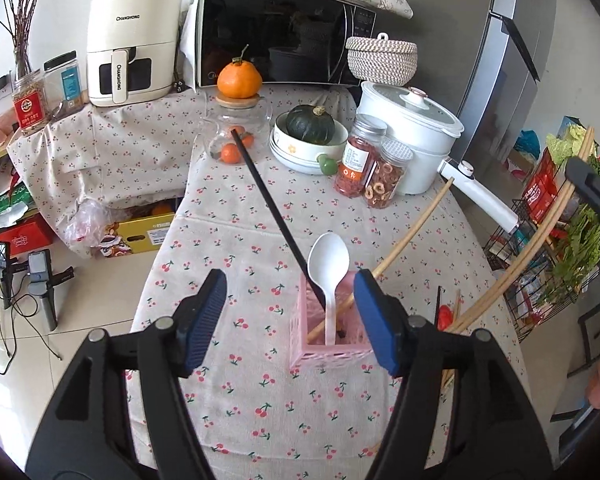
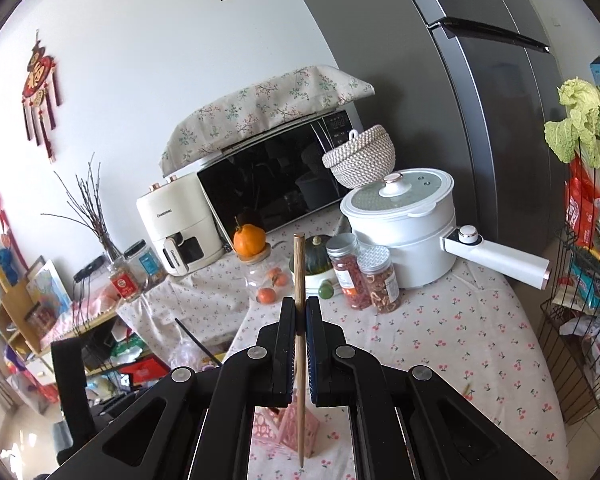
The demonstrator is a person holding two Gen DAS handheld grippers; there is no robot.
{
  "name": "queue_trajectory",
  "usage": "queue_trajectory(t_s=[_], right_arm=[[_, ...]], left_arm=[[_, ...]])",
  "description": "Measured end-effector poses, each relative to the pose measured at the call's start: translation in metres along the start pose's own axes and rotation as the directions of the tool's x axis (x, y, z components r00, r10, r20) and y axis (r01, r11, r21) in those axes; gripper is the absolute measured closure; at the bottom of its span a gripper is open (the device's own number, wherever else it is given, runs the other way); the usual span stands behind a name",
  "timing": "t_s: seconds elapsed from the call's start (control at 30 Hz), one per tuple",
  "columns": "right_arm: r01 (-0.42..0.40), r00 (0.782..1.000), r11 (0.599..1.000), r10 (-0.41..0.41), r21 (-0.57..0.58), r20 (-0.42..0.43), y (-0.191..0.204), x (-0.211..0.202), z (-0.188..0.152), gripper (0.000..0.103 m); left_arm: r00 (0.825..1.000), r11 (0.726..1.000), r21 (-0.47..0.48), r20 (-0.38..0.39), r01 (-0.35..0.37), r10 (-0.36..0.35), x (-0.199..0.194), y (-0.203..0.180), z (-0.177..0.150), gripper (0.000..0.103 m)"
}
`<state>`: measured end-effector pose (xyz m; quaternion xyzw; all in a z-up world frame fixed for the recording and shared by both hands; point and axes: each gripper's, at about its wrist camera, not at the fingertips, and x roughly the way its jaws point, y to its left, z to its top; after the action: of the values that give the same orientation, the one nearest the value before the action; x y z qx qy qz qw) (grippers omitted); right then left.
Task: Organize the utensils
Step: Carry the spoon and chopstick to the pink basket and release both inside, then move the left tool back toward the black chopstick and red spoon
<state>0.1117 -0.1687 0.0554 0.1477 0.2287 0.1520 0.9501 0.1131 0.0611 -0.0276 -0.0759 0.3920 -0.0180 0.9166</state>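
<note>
A pink utensil holder (image 1: 328,346) stands on the cherry-print tablecloth (image 1: 236,248). A white spoon (image 1: 328,264), a black chopstick (image 1: 276,208) and a wooden chopstick (image 1: 408,236) lean out of it. My left gripper (image 1: 290,320) is open; the holder lies ahead between its blue pads (image 1: 206,320), close to the right one and not pressed. More utensils, one red (image 1: 444,316), lie on the cloth right of the holder. My right gripper (image 2: 300,314) is shut on an upright wooden chopstick (image 2: 299,264) above the holder (image 2: 296,428). It also shows in the left wrist view as the right gripper (image 1: 592,184).
At the back of the table stand a microwave (image 1: 276,36), an air fryer (image 1: 132,48), a white pot (image 1: 412,136), two jars (image 1: 376,168), a bowl holding a squash (image 1: 308,140) and a glass jar of oranges (image 1: 236,136). To the right are a wire rack of vegetables (image 1: 560,260) and a fridge (image 2: 480,120).
</note>
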Motion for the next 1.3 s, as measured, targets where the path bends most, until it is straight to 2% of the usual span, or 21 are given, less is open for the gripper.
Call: queue_trajectory(t_s=[0.17,0.27,0.53,0.77,0.87,0.93,1.07,1.13,1.3], right_arm=[[-0.07,0.994,0.998,0.07,-0.002,0.087,0.021,0.005,0.006,0.098],[-0.068,0.992,0.997,0.071,-0.03,0.109,0.032,0.014,0.003,0.098],[0.009,1.0,0.993,-0.006,-0.121,0.024,0.048,0.061,-0.022,0.098],[0.026,0.996,0.99,-0.038,-0.137,-0.085,0.044,0.085,-0.041,0.097],[0.022,0.995,0.994,-0.032,-0.108,-0.093,0.036,0.08,-0.038,0.083],[0.02,0.996,0.996,-0.027,-0.085,-0.079,0.03,0.07,-0.035,0.066],[0.046,0.996,0.997,-0.051,-0.062,-0.073,0.014,0.049,-0.027,0.055],[0.075,0.993,0.995,-0.08,-0.06,-0.089,0.003,0.04,-0.026,0.045],[0.156,0.968,0.986,-0.164,-0.058,-0.189,-0.028,0.024,-0.032,0.031]], left_arm=[[0.998,0.999,-0.042,-0.063,0.007,-0.01,0.006,0.016,-0.006,0.03],[0.996,0.999,-0.049,-0.087,0.01,-0.014,0.01,0.022,-0.008,0.03],[0.991,0.999,-0.048,-0.129,0.015,-0.021,0.015,0.034,-0.013,0.029],[0.986,0.997,-0.069,-0.158,0.041,-0.051,0.017,0.036,-0.015,0.028],[0.987,0.997,-0.056,-0.149,0.051,-0.059,0.013,0.03,-0.014,0.023],[0.987,0.997,-0.047,-0.145,0.06,-0.066,0.011,0.027,-0.013,0.022],[0.985,0.996,-0.014,-0.145,0.09,-0.091,0.007,0.014,-0.015,0.02],[0.984,0.995,0.015,-0.15,0.1,-0.096,0.006,0.005,-0.018,0.019],[0.976,0.99,0.068,-0.187,0.126,-0.111,0.007,-0.017,-0.029,0.017]])
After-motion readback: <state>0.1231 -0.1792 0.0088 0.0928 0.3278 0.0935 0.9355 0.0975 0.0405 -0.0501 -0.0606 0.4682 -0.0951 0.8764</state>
